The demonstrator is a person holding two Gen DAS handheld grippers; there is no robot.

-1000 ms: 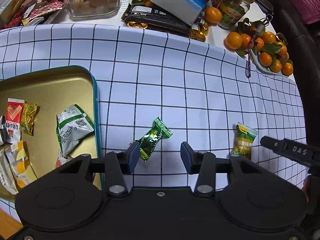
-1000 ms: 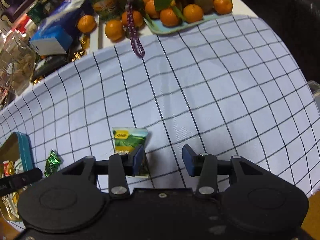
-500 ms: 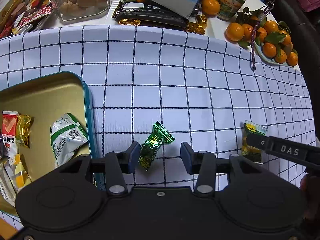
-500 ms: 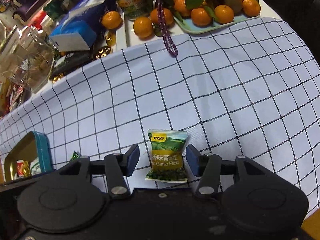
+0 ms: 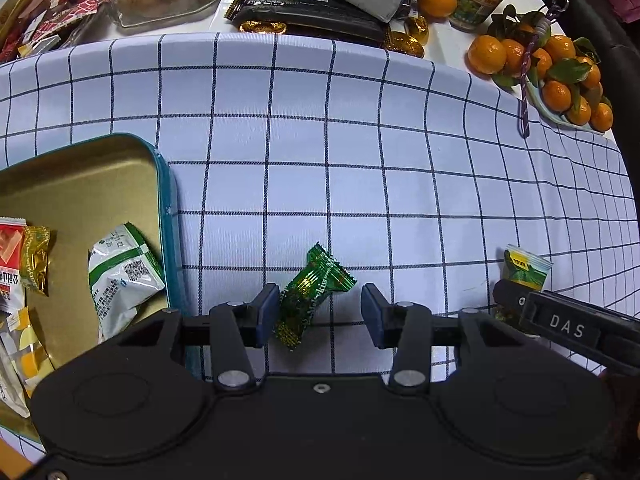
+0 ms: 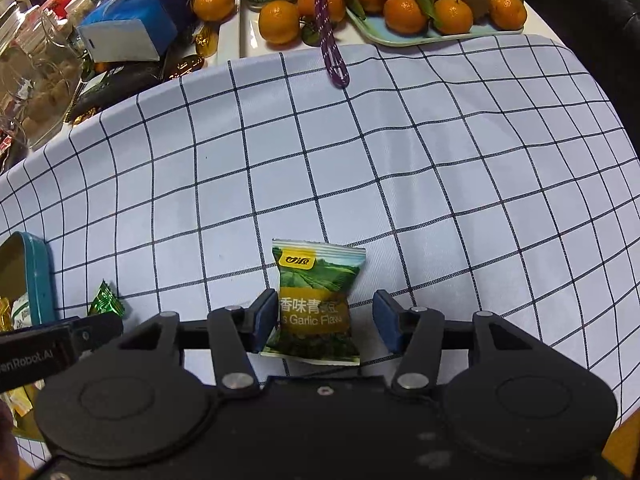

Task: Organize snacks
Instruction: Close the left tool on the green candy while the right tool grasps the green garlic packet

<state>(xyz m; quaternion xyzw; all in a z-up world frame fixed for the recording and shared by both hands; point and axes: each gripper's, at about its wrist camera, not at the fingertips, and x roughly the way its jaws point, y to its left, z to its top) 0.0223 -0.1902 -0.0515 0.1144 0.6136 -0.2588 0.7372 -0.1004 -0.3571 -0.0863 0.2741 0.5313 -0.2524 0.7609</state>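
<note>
Left wrist view: the left gripper [image 5: 316, 316] stands wide apart low in the frame, with a green candy [image 5: 310, 294] lying tilted on the checked cloth [image 5: 320, 160] between its fingers, touching or just beside the left one and clear of the right. At the left edge sits a gold tin [image 5: 80, 184] with a teal rim, holding a white and green packet [image 5: 122, 280] and other wrapped snacks. At lower right the pea packet [image 5: 524, 270] shows behind the other gripper's finger.

Right wrist view: the right gripper [image 6: 326, 320] is also wide apart, its fingers on either side of the pea packet [image 6: 316, 296], which lies flat on the cloth [image 6: 360, 160] close to the left finger. A tray of oranges [image 6: 436, 38] sits at the top.
</note>
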